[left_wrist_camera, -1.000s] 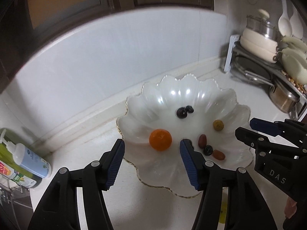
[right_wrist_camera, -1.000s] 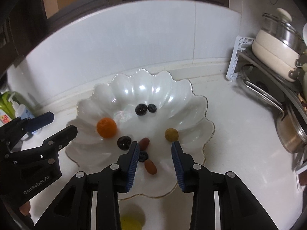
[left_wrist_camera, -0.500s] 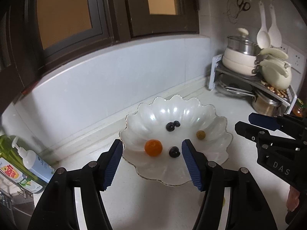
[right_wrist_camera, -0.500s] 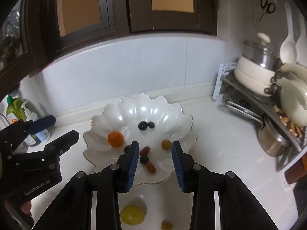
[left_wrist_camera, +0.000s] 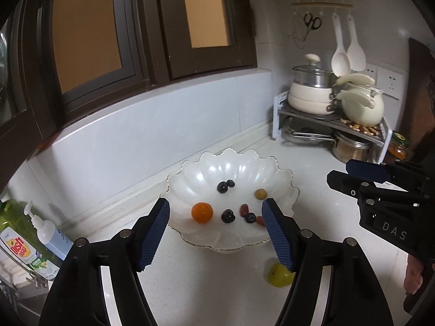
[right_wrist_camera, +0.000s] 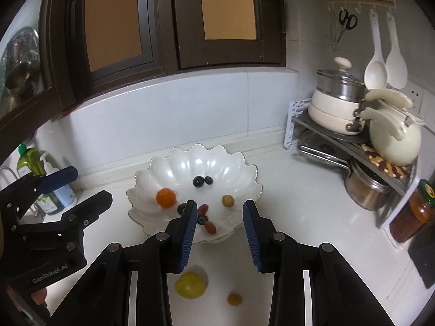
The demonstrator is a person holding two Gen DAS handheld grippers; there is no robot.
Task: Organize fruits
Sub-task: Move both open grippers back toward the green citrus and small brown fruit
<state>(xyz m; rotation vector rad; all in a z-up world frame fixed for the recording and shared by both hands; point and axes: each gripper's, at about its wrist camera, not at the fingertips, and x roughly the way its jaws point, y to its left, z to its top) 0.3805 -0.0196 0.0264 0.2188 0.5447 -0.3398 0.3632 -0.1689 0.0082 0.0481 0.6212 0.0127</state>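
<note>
— Nearest the right gripper [right_wrist_camera: 219, 226], on the bare counter [right_wrist_camera: 299, 217], what waits outside the bowl?

— Two fruits: a yellow-green fruit [right_wrist_camera: 189, 284] just below the left finger, and a small tan fruit [right_wrist_camera: 234, 298] to its right. Both lie on the near side of the scalloped white bowl [right_wrist_camera: 174, 163], apart from its rim.

— And the grippers themselves?

— The right gripper hangs above those two fruits with its jaws spread and nothing between them, pointing forward and down toward the bowl. The left gripper [left_wrist_camera: 216, 231] is likewise parted and empty, raised over the bowl's near-left edge; the person's fingers [left_wrist_camera: 413, 274] show under the right tool in the left wrist view.

— What sits farther out?

— Inside the bowl: an orange fruit [right_wrist_camera: 165, 197] at left, a dark berry [left_wrist_camera: 227, 215], reddish fruits [right_wrist_camera: 210, 227] and a blueberry [right_wrist_camera: 202, 219] at the near side, a tan fruit [right_wrist_camera: 227, 200] at right, and a dark pair [right_wrist_camera: 202, 181] toward the far side. Beyond stand a pot rack [right_wrist_camera: 353, 141] at far right and soap bottles [left_wrist_camera: 30, 233] at far left.

— What could go wrong?

— Probably the round fruits rolling away if a fingertip nudges one rather than straddling it. The yellow-green one is near the counter's front. A hard squeeze might bruise it, and a release from high up could scatter the berries.
</note>
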